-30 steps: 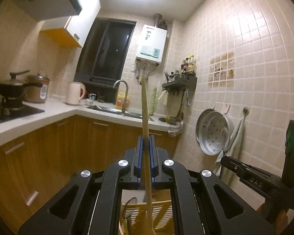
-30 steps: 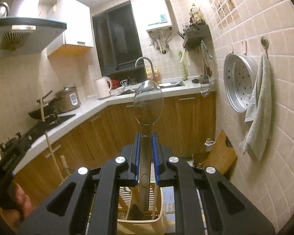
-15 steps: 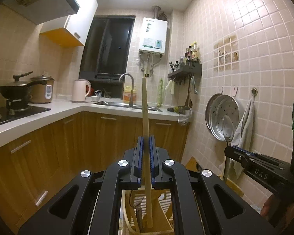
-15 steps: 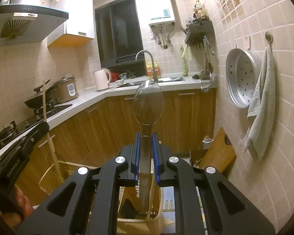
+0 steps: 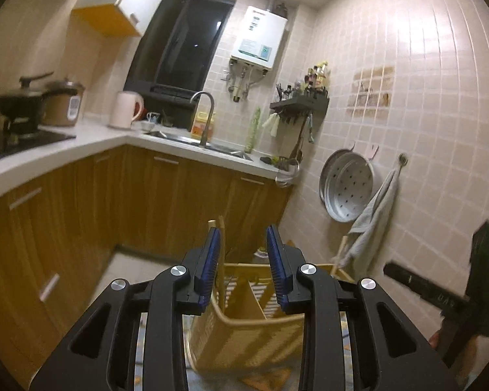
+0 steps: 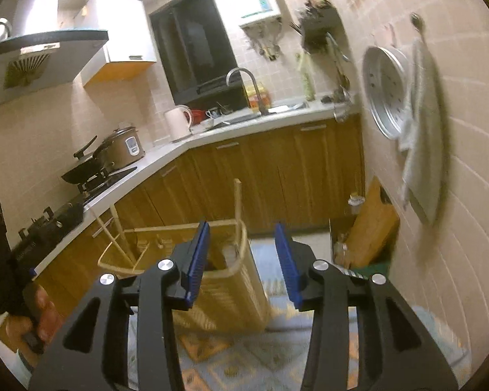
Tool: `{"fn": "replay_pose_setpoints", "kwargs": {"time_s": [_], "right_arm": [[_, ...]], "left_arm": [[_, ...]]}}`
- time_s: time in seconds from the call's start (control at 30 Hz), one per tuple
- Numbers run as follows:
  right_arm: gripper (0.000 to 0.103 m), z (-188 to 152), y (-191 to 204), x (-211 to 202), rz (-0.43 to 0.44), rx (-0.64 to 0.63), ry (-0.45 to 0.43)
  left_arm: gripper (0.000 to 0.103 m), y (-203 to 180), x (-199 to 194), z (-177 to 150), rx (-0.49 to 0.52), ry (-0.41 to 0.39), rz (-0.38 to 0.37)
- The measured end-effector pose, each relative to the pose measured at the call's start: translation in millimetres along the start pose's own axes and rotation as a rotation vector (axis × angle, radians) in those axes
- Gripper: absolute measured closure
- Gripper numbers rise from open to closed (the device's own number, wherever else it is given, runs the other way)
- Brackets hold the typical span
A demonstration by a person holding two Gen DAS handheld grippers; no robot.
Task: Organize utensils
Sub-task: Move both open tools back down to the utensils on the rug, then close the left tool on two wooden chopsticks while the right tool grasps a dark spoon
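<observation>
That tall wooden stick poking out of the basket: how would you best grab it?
Grip the wooden stick on its bare upper shaft, coming down from above with the fingers either side. It stands nearly upright, well clear of the utensil basket's rim, while its lower end is hidden inside.

The kitchen is dimly lit from overhead — glare is thrown on the tiled wall [image 5: 440, 75]. Motion blur and curved fisheye edges are seen.
</observation>
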State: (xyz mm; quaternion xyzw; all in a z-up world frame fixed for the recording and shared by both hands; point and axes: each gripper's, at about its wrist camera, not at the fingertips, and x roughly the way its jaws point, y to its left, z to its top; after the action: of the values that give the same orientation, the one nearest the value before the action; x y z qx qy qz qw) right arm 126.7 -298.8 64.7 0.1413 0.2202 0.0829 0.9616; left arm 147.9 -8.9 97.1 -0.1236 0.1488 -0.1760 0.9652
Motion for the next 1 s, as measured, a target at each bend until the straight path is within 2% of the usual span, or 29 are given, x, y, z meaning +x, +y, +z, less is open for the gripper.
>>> {"fn": "replay_pose_setpoints", "kwargs": {"time_s": [0.07, 0.27, 0.4, 0.47, 0.53, 0.6, 0.73, 0.8, 0.87, 1.0], "right_arm": [[0.064, -3.5, -2.4, -9.2, -0.015, 0.004, 0.017], [0.064, -2.9, 3.7, -30.8, -0.028, -0.015, 0.102], [0.064, -10.4, 19.0, -35.6, -0.062, -0.040, 0.256], [0.064, -21.0, 25.0, -34.4, -0.068, -0.050, 0.358], [0.064, -31.8, 28.4, -31.5, -0.094, -0.064, 0.454], [0.064, -42.3, 31.7, -29.3, -0.098, -0.074, 0.527], [0.063, -63.5, 31.5, -27.5, -0.064, -0.030, 0.650], [0.056, -75.9, 28.8, -26.0, -0.073, -0.008, 0.703], [0.042, -85.7, 24.4, -24.0, -0.088, 0.003, 0.731], [0.038, -107.6, 21.2, -21.3, -0.091, 0.009, 0.797]], "left_arm": [[0.071, 6.7, -15.4, 3.5, -0.038, 0.009, -0.022], [0.071, 6.5, -45.0, 20.0, -0.044, 0.054, -0.019], [0.071, 5.7, -55.9, 24.1, -0.062, 0.156, -0.020], [0.071, 5.5, -58.1, 19.0, -0.057, 0.241, -0.015], [0.069, 5.8, -57.1, 9.4, -0.046, 0.344, 0.001], [0.067, 7.1, -57.8, -2.4, -0.043, 0.433, -0.014], [0.067, 5.3, -63.9, -27.8, 0.009, 0.529, -0.027], [0.067, 2.0, -66.4, -43.0, 0.041, 0.582, -0.035], [0.067, -0.8, -67.0, -55.7, 0.064, 0.622, -0.039], [0.067, 0.7, -65.2, -97.3, 0.084, 0.747, -0.023]]}}
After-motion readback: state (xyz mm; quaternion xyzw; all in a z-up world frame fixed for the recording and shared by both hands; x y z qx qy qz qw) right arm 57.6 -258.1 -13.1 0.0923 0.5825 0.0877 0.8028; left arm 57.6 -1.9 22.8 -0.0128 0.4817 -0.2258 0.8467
